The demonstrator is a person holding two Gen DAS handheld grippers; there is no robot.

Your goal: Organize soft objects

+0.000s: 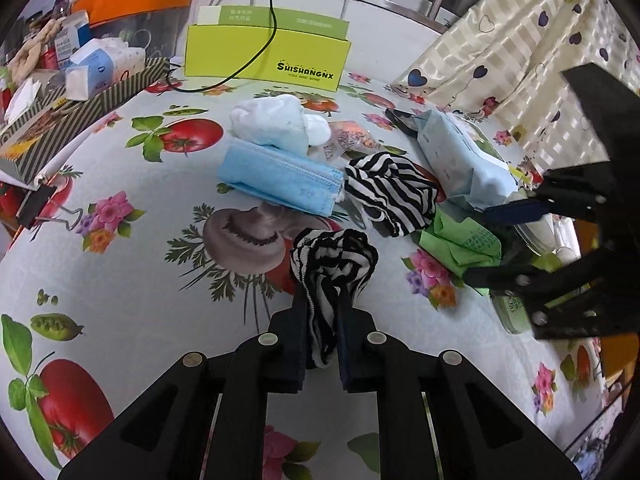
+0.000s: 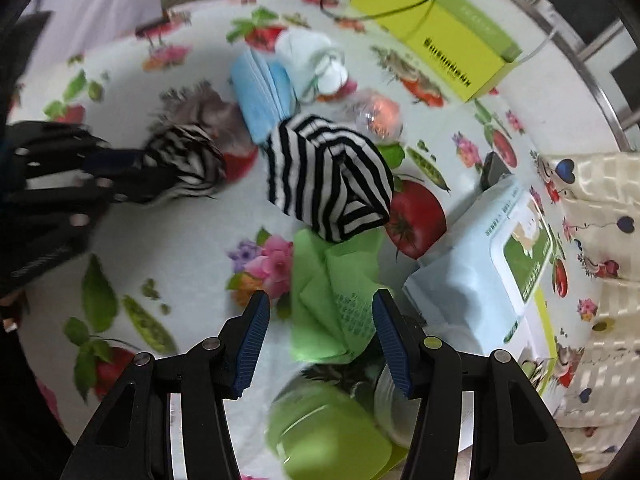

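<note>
My left gripper [image 1: 322,300] is shut on a black-and-white striped sock [image 1: 332,264], held just above the flowered tablecloth [image 1: 140,280]. The right wrist view shows that gripper [image 2: 132,176] at the left with the sock [image 2: 184,164]. A second striped sock [image 1: 390,192] [image 2: 328,176] lies bunched in the middle. My right gripper [image 2: 322,300] [image 1: 504,242] is open and points down, its blue pads [image 2: 252,340] on either side of a green folded cloth [image 2: 332,300] [image 1: 460,246] without pressing it. Blue face masks [image 1: 280,178] [image 2: 260,92] and a white cloth [image 1: 276,122] lie behind.
A pale blue wipes pack [image 1: 460,156] [image 2: 480,264] lies at the right beside a heart-patterned curtain [image 1: 520,40]. A yellow-green box [image 1: 264,52] with a black cable stands at the back. A striped tray [image 1: 80,96] of packets sits at the left. A green jar [image 2: 328,432] is under my right gripper.
</note>
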